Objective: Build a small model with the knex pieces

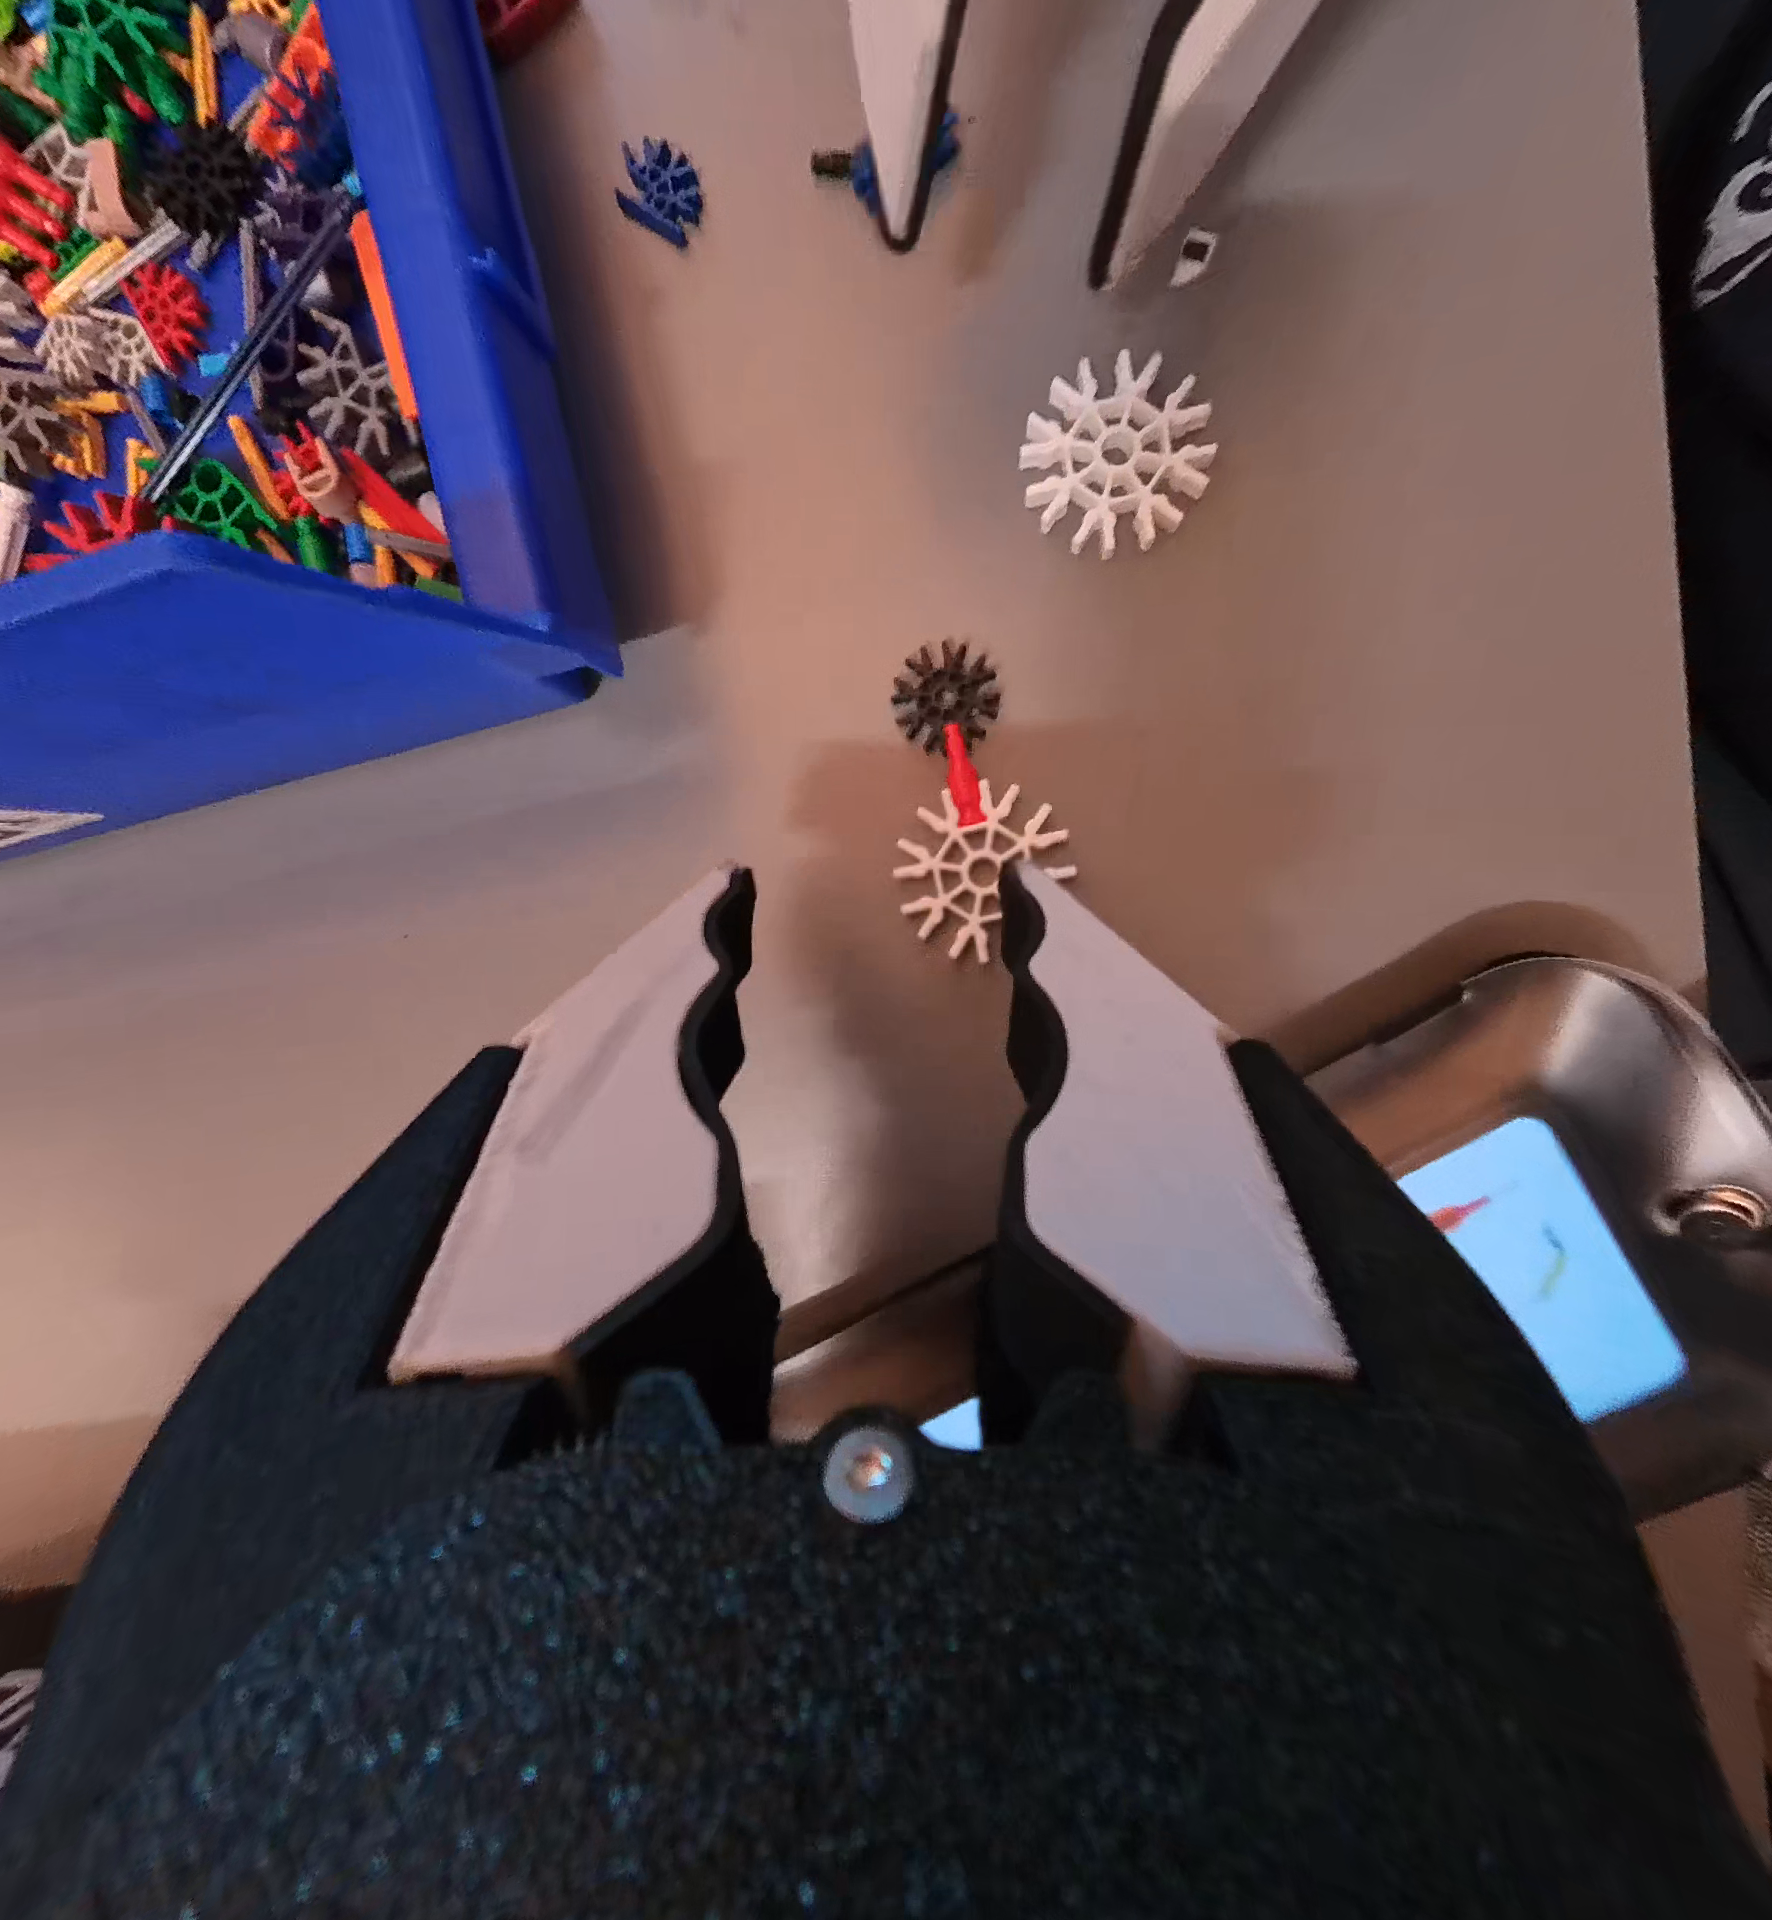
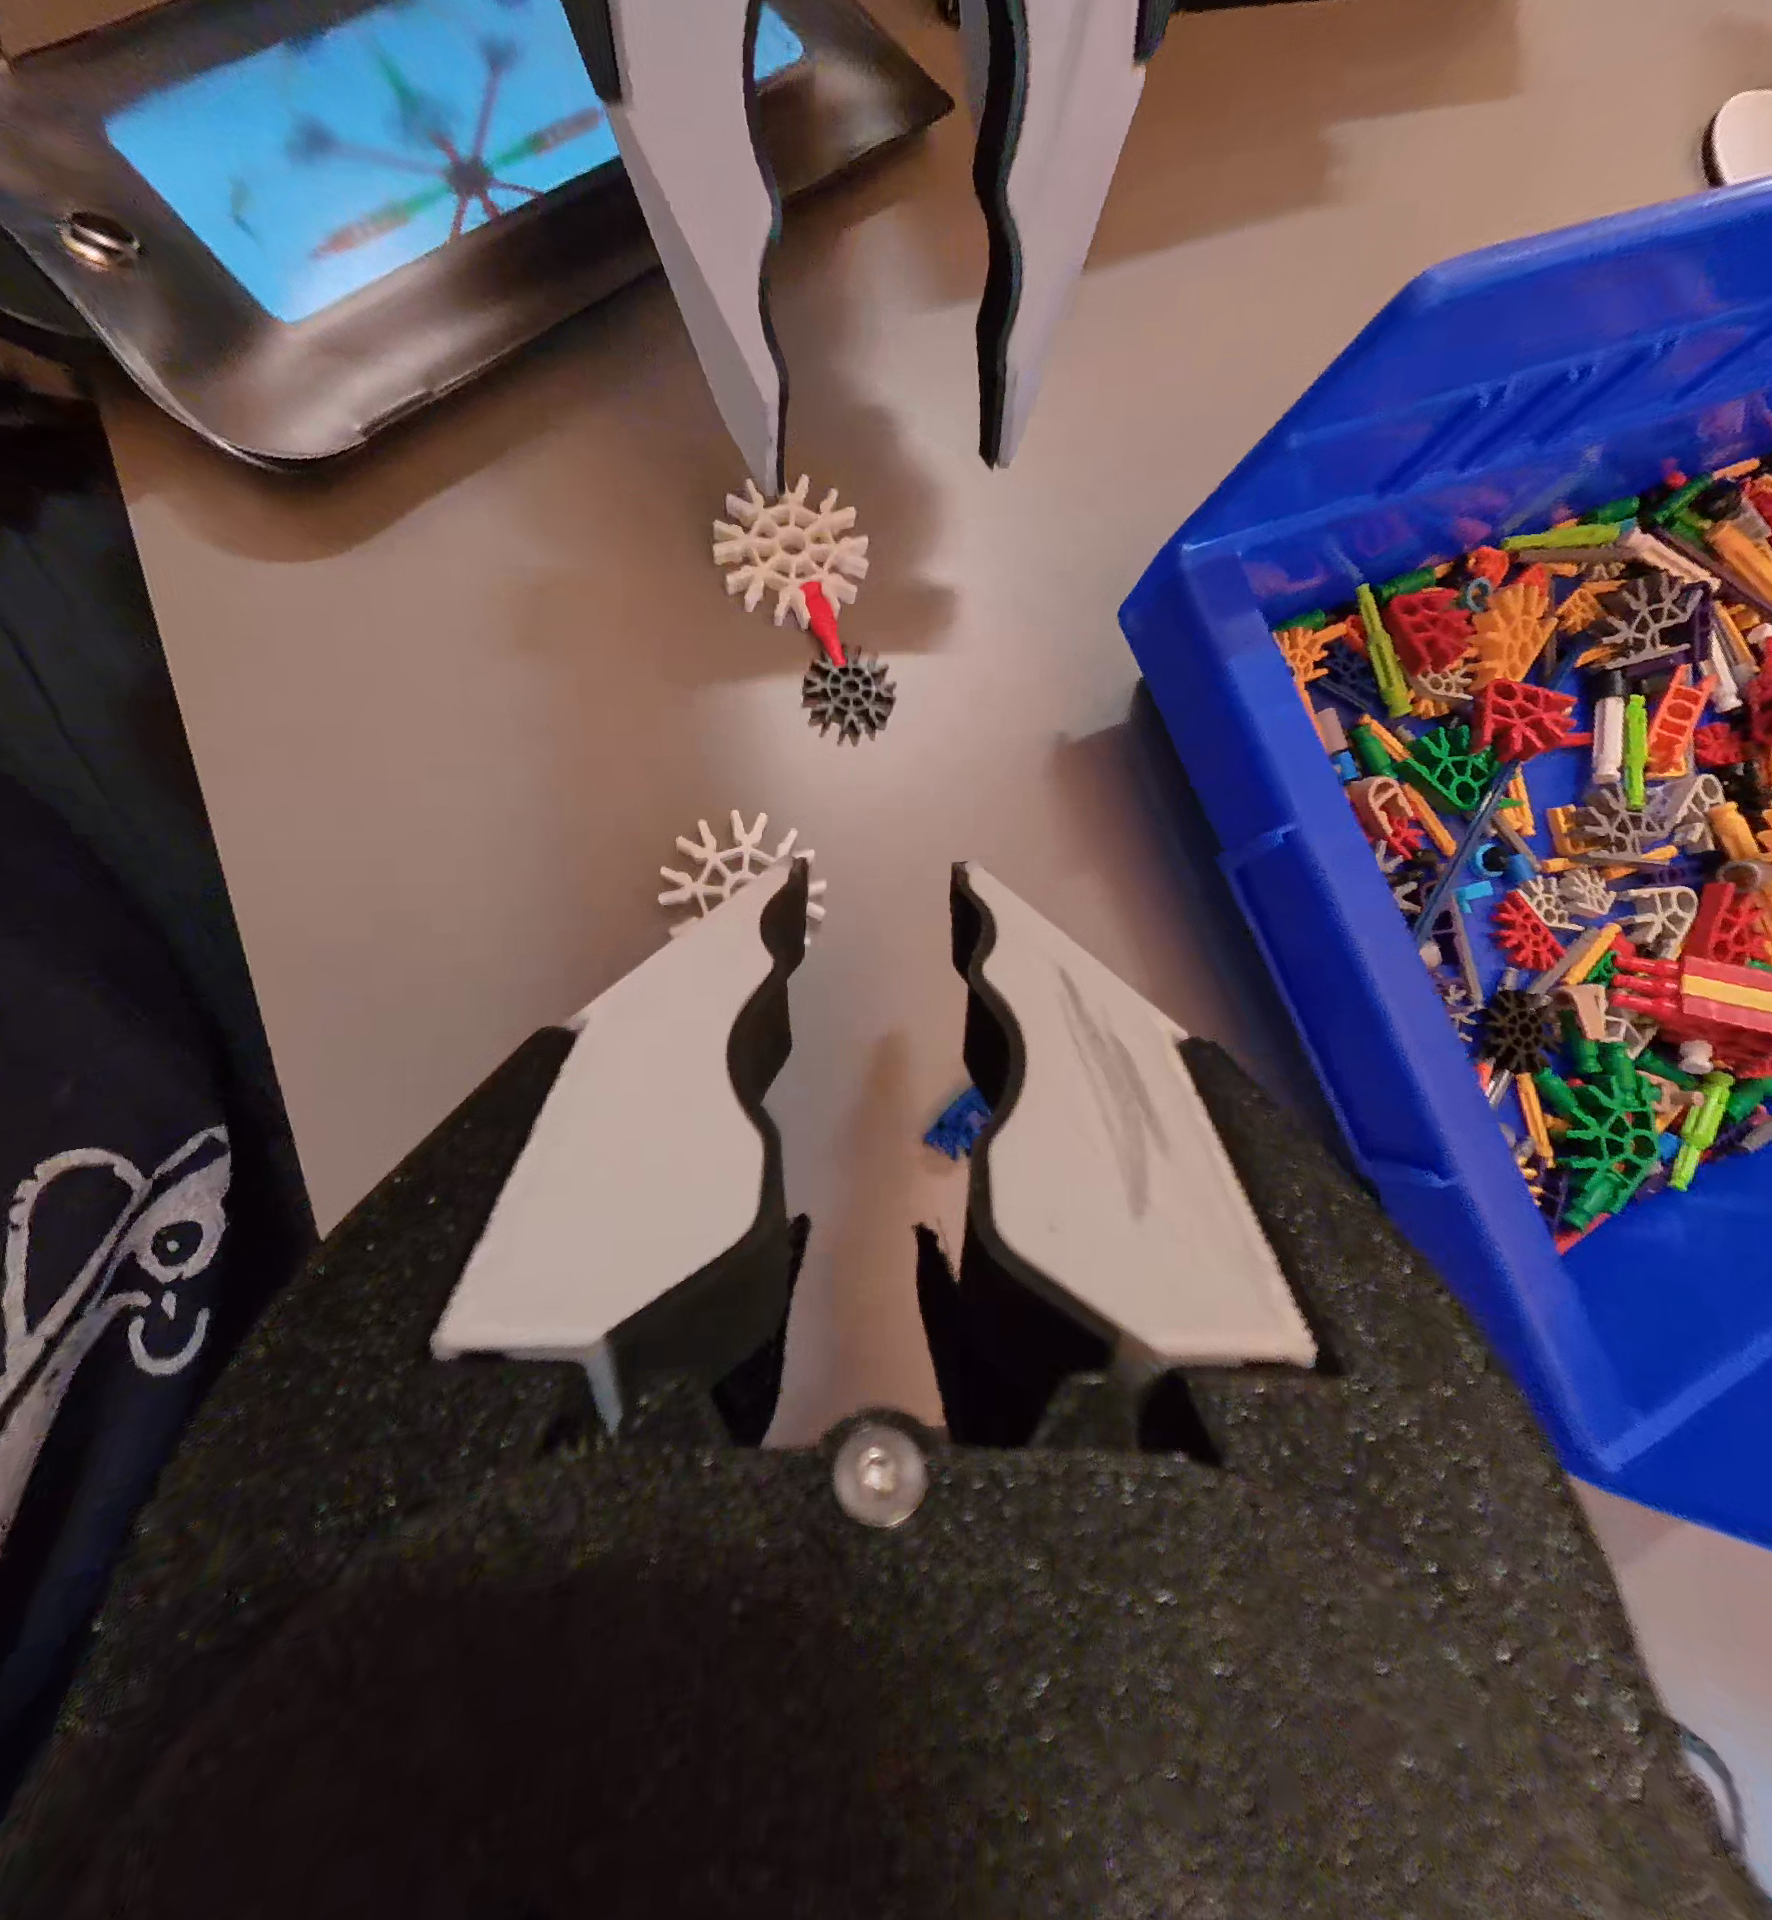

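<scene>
A small build lies flat near the middle of a grey table (image 1: 1329, 727): a cream snowflake-shaped connector (image 1: 970, 868) joined by a short red rod (image 1: 958, 774) to a smaller black connector (image 1: 944, 694). L gripper (image 1: 877, 883) sits low over it, jaws parted wide w/ nothing between them; its right-hand fingertip (image 1: 1017, 894) overlaps the cream connector's edge, contact or not I can't tell.

Beyond the black piece, a separate white snowflake connector (image 1: 1118, 452) lies alone. In the right wrist view the R gripper (image 2: 880, 883) hovers beside it, jaws also apart and empty; one fingertip (image 2: 794, 883) covers part of that white connector (image 2: 721, 868). A small blue piece (image 2: 955, 1122) shows between the R gripper's fingers, lower down on the table. In the left wrist view another blue connector (image 1: 662, 190) lies farther off, near the bin.

To one side, a blue plastic bin (image 1: 508, 416) holds a heap of mixed colourful rods & connectors. On the opp. side, at the table edge, a tablet (image 2: 362, 177) in a dark case shows a lit blue screen. A person's dark printed garment (image 2: 61, 1195) edges the table.
</scene>
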The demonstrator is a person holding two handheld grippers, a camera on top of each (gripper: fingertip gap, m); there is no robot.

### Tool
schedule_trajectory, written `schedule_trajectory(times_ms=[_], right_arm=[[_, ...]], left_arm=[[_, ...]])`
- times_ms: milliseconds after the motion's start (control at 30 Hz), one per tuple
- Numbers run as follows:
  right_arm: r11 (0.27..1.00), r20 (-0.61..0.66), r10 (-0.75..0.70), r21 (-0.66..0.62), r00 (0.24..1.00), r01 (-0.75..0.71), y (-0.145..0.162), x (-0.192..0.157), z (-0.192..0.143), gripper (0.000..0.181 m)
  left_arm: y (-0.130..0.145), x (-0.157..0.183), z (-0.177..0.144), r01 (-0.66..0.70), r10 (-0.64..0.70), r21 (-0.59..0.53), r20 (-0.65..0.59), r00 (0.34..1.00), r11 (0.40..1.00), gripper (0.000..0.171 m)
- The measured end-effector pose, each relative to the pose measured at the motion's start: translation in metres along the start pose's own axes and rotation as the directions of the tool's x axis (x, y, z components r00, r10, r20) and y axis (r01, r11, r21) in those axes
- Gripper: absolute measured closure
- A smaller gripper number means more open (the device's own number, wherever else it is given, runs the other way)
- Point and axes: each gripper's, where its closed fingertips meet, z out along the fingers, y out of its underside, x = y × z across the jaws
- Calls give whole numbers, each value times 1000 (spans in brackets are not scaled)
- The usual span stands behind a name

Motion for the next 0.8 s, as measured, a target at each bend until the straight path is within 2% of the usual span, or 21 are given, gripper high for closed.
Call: schedule_trajectory(times_ms=[167,333,400,500,567,633,700,800], right_arm=[[999,3,9,46,1000,-9,-9,-6,5,154],[995,18,14,98,1000,-16,-7,-12,1,154],[993,15,34,115,999,-36,-2,-13,1,155],[984,19,67,167,998,-69,1,-15,-1,155],[978,32,93,185,995,-97,5,-16,-1,155],[974,40,108,197,993,-114,9,-18,0,155],[971,50,118,203,992,-125,13,-20,2,155],[966,61,128,217,990,-138,17,-21,3,155]], left_arm=[[-5,-3,-7,28,-29,20,39,999,999,118],[-35,-28,-55,-3,-15,104,172,985,995,125],[-52,-45,-73,-32,7,105,234,972,994,129],[-73,-76,-83,-99,82,41,310,947,994,135],[-86,-100,-81,-121,116,-5,324,939,993,138],[-96,-124,-73,-153,166,-65,314,935,986,147],[-98,-149,-61,-180,218,-154,293,931,972,150],[-94,-188,-42,-142,205,-241,257,944,960,150]])
